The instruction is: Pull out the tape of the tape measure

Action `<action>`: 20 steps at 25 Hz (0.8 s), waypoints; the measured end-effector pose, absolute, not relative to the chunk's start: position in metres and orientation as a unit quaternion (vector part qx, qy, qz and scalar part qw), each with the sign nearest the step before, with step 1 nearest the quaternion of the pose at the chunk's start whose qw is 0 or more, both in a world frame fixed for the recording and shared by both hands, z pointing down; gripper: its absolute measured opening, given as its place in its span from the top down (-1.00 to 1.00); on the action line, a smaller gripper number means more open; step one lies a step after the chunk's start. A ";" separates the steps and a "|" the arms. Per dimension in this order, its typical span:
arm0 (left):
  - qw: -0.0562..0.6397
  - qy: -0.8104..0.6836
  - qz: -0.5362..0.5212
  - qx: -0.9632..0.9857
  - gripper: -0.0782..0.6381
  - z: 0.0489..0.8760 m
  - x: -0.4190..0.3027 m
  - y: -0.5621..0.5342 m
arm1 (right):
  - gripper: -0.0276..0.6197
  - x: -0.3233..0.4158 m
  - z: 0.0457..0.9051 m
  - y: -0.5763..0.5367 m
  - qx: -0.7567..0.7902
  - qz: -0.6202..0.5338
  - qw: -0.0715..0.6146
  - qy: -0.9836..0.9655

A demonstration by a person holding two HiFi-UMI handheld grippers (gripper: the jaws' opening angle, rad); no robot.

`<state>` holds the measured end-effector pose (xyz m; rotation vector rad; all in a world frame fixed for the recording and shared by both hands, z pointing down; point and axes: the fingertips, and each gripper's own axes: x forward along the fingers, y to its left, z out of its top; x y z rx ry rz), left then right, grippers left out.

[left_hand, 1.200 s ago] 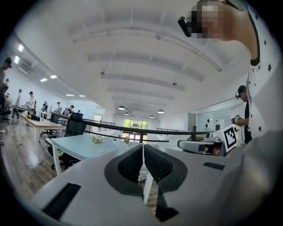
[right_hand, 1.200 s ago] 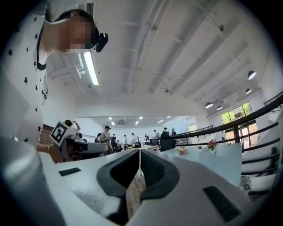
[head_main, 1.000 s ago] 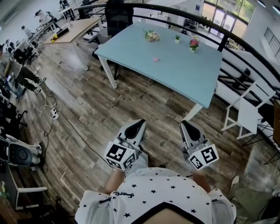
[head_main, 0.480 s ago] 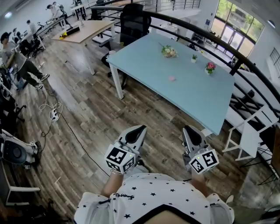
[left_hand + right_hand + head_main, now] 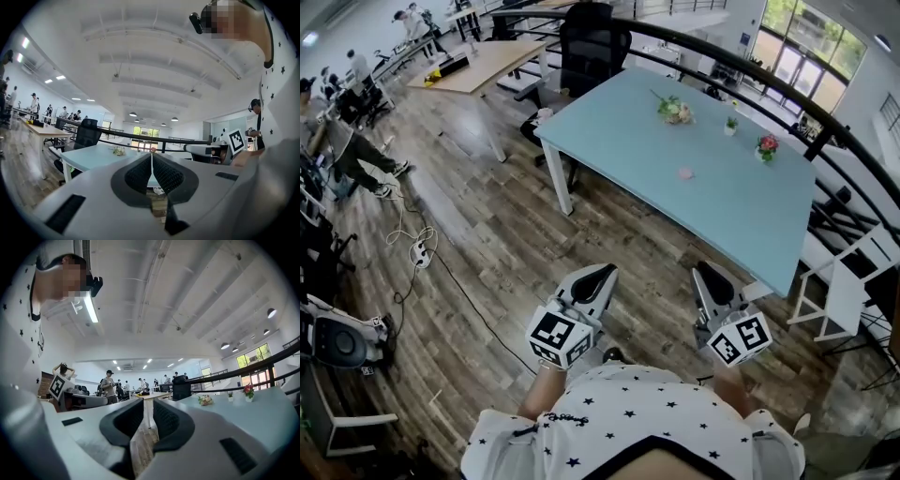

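The blue table [image 5: 649, 127] is nearer now; the left claw [image 5: 600, 275] is closed, and the empty right claw [image 5: 706, 273] has just been opening.

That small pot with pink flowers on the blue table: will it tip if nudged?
Probably tips easily: the pot looks narrow, with blooms above it. Likely light, so it may slide on the smooth table first.

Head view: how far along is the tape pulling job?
Done: nothing, no pulled tape shows. In hand: nothing; the left tongs are shut and empty, the right tongs have just been opening, empty. Left: everything; the blue table with a small pink object lies ahead.
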<state>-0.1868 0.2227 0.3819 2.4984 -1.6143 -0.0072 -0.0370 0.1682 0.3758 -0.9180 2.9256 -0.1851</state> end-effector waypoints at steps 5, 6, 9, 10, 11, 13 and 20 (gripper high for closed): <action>0.087 -0.538 -0.007 0.838 0.69 0.385 -0.203 0.209 | 0.71 -0.054 0.377 0.158 -0.299 -0.061 0.027 0.952; 0.090 -0.537 -0.008 0.839 0.69 0.386 -0.205 0.206 | 0.70 -0.056 0.378 0.156 -0.301 -0.061 0.024 0.951; 0.098 -0.531 -0.009 0.842 0.69 0.391 -0.206 0.197 | 0.69 -0.056 0.382 0.149 -0.308 -0.065 0.018 0.949; 0.101 -0.529 -0.008 0.842 0.69 0.393 -0.206 0.193 | 0.69 -0.055 0.384 0.146 -0.310 -0.068 0.016 0.948; 0.104 -0.528 -0.007 0.843 0.69 0.394 -0.206 0.189 | 0.69 -0.055 0.385 0.142 -0.311 -0.070 0.015 0.948; 0.108 -0.527 -0.005 0.843 0.69 0.395 -0.204 0.180 | 0.68 -0.055 0.387 0.132 -0.311 -0.075 0.013 0.947; 0.103 -0.551 0.001 0.828 0.69 0.393 -0.220 0.145 | 0.65 -0.069 0.386 0.084 -0.288 -0.075 0.023 0.954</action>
